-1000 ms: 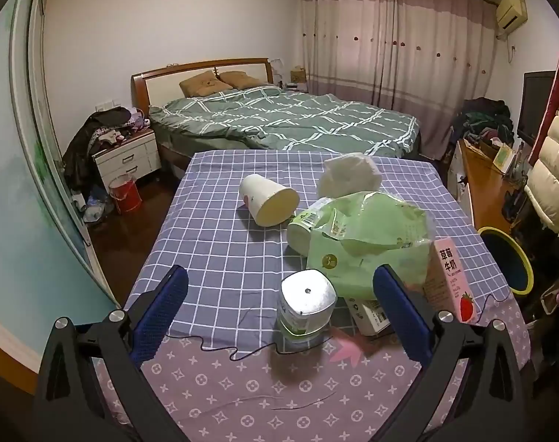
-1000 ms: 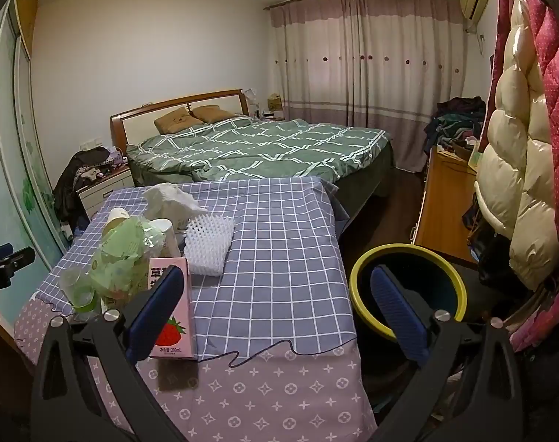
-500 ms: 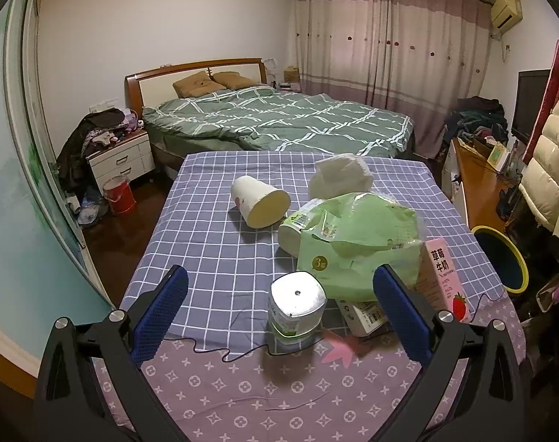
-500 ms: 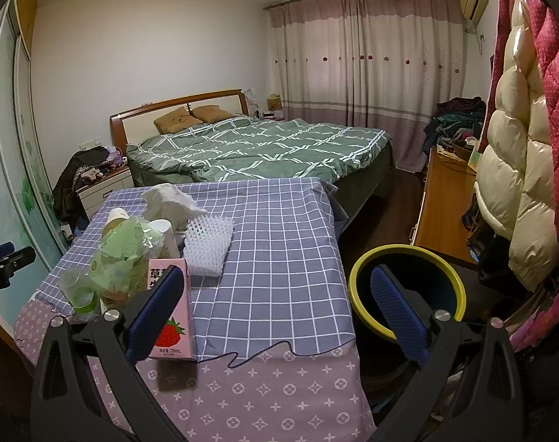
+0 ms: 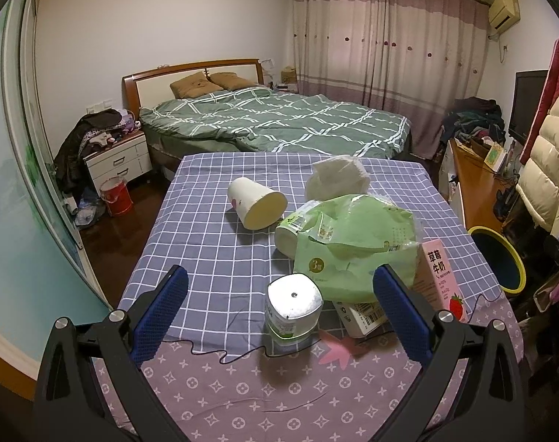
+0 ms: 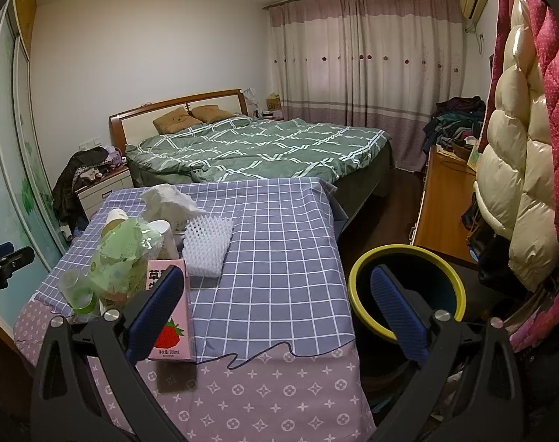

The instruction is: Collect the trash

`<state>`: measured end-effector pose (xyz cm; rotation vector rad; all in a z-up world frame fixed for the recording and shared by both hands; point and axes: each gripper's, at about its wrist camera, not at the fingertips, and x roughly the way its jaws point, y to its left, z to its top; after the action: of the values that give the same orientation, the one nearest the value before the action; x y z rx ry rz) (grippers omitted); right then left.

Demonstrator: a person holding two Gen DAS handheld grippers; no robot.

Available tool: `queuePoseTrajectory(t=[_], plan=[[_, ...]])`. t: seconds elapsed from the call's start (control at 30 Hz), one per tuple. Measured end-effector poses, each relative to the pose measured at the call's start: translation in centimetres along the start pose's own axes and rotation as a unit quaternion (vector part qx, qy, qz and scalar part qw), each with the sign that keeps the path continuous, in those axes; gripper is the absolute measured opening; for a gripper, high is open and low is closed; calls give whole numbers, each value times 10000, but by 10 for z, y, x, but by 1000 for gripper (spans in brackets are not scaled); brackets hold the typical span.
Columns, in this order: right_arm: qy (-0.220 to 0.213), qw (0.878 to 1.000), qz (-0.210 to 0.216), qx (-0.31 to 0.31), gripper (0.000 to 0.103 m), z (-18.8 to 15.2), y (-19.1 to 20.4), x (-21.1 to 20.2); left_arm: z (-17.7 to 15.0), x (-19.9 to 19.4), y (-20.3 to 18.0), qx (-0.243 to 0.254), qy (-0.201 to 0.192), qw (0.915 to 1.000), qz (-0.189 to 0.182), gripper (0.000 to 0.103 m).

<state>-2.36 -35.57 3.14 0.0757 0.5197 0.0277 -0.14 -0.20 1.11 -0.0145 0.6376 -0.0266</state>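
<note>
A: Trash lay bunched on the near right part of the table (image 5: 213,258), on its grid-patterned cloth; a clear bottle (image 5: 293,307) with a silver top stood nearest, between the spread fingers of the left gripper (image 5: 279,309) but touched by neither; the jaws stood wide apart and held nothing.

B: And behind the bottle?

A: A crumpled green plastic bag (image 5: 353,246) sat just beyond it, resting against a white cup (image 5: 288,235) on its side; a paper cup (image 5: 255,204) lay tipped over farther left, its mouth facing near; a wad of white tissue (image 5: 336,180) sat at the far end of the heap; a pink strawberry milk carton (image 5: 439,276) stood upright at the right edge, touching the bag; a small white box (image 5: 358,316) lay under the bag's near edge.

B: What did the other side show?

A: The right gripper (image 6: 275,316) hung over the table's near right corner, its jaws equally wide and empty; the milk carton stood just behind its left finger; a white foam net (image 6: 207,246) lay flat beyond the carton; the yellow-rimmed bin (image 6: 408,258) sat on the floor right of the table, close beside it, seen behind the right finger.
</note>
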Motion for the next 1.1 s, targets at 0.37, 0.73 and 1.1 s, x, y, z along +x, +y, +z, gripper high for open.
queuePoseTrajectory(t=[0.37, 0.73, 1.1], plan=[[5, 10000, 2, 13, 97, 0, -1, 1, 0, 1, -1, 11, 11, 10000, -10, 99], [22, 10000, 1, 32, 97, -1, -2, 3, -1, 1, -1, 16, 35, 10000, -19, 99], [43, 10000, -22, 59, 97, -5, -3, 7, -2, 3, -1, 19, 51, 10000, -26, 99]])
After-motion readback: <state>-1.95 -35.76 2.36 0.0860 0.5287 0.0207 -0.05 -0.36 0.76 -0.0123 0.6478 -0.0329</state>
